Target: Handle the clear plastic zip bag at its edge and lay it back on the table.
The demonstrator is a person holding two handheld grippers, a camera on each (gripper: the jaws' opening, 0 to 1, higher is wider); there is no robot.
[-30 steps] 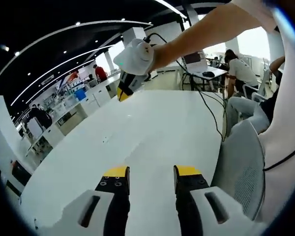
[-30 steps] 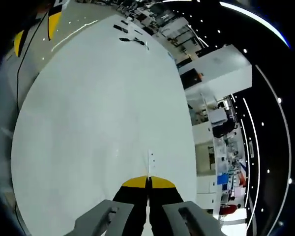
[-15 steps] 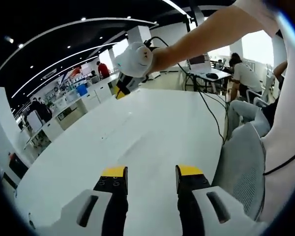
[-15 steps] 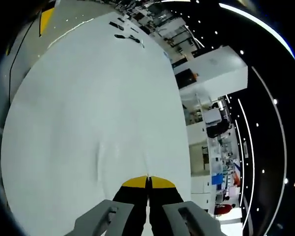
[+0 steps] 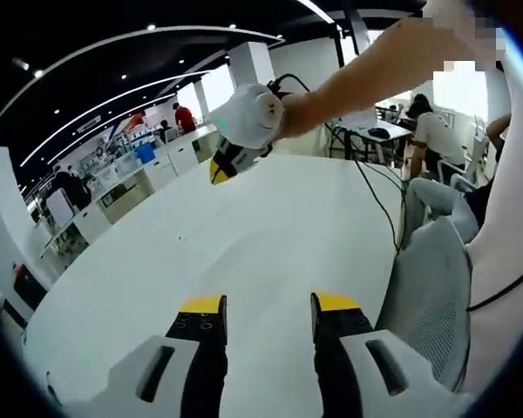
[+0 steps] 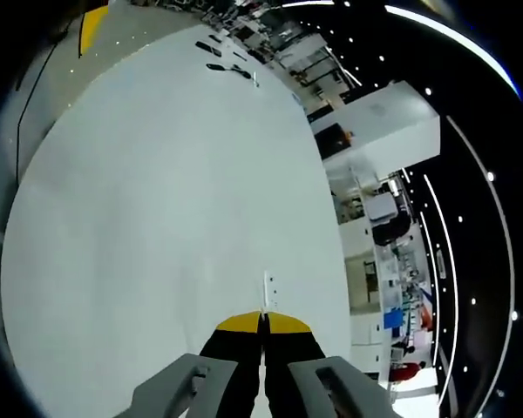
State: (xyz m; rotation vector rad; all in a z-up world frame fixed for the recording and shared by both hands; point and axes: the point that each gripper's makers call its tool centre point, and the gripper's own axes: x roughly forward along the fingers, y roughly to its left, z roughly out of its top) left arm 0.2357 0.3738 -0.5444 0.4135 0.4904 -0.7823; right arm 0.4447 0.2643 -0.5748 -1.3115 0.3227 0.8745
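a: what's different from 1 second ago?

b: in the right gripper view, half a second back the clear film ahead of the tips showed creases fanning over the tabletop (image 6: 157, 218). now that surface reads smooth again, with just a thin strip with small dots standing at 12 o'clock off the tips, probably the edge of the clear plastic zip bag (image 6: 268, 287). in the left gripper view the right tongs (image 5: 220, 167) have shifted a little toward 3 o'clock, still raised above the tabletop.

a: meaning for the task?

b: i'd judge the bag is still held up by its edge and the laying down is not finished. the film is nearly invisible, so i can't say how much of it hangs or lies flat.

a: and the tongs?

b: right tongs (image 6: 263, 324): yellow tips pressed together, seemingly pinching that bag edge. left tongs (image 5: 267, 305): jaws apart with a clear gap, holding nothing, hovering over bare tabletop at 6 o'clock.
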